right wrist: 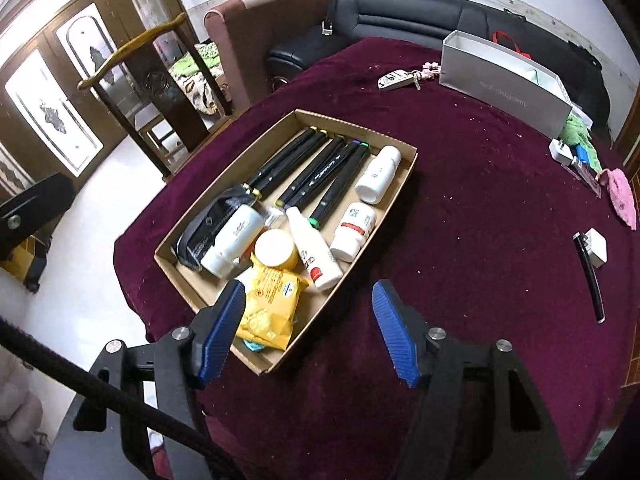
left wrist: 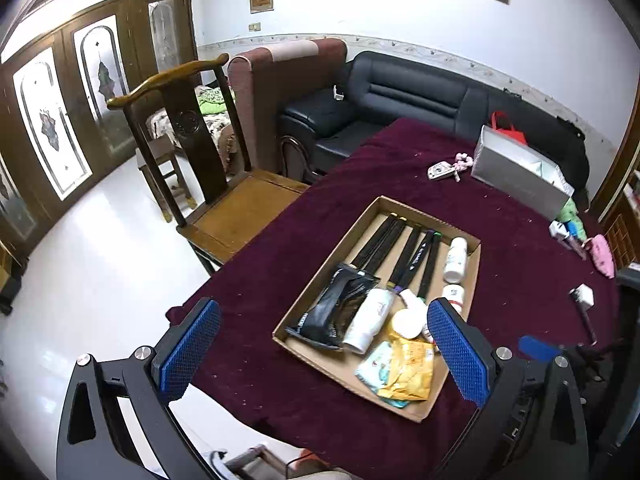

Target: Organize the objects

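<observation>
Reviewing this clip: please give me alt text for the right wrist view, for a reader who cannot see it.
The open, empty right gripper hovers over the near end of a cardboard tray on a maroon tablecloth. The tray holds black markers, white bottles, a black pouch and a yellow packet.

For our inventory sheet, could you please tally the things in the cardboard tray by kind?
Markers: 5
White bottles: 4
Jar: 1
Black pouch: 1
Packets: 2, a yellow one and a pale one
Total: 13
Anything buried underneath is not counted.
</observation>
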A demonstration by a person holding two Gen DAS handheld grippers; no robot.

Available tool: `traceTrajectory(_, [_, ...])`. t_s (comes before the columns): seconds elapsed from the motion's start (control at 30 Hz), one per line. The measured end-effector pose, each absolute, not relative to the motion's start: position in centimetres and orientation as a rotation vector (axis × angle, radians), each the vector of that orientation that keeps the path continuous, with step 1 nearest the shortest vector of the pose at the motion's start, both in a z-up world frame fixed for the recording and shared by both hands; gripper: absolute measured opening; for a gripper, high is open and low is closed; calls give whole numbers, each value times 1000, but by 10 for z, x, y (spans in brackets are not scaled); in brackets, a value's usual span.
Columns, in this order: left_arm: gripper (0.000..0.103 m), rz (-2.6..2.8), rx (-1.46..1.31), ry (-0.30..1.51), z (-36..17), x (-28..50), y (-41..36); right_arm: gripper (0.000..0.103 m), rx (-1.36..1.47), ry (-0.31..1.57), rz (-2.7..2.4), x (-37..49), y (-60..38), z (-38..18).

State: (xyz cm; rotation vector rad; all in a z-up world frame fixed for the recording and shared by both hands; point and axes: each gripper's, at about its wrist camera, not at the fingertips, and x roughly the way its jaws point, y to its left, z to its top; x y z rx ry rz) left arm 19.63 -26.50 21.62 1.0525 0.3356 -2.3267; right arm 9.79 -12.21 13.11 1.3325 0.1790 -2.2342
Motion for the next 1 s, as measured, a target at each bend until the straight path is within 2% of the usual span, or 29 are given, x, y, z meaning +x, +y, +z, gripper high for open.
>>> traceTrajectory(0.17, [102,-2336,1079,310,210,187,-261,66,1323,237,-2231,103,-130,129])
traceTrajectory(1.0, [102,-2354,1291,309,174,142,-270,66,1476,219,-2220,75,-136,100])
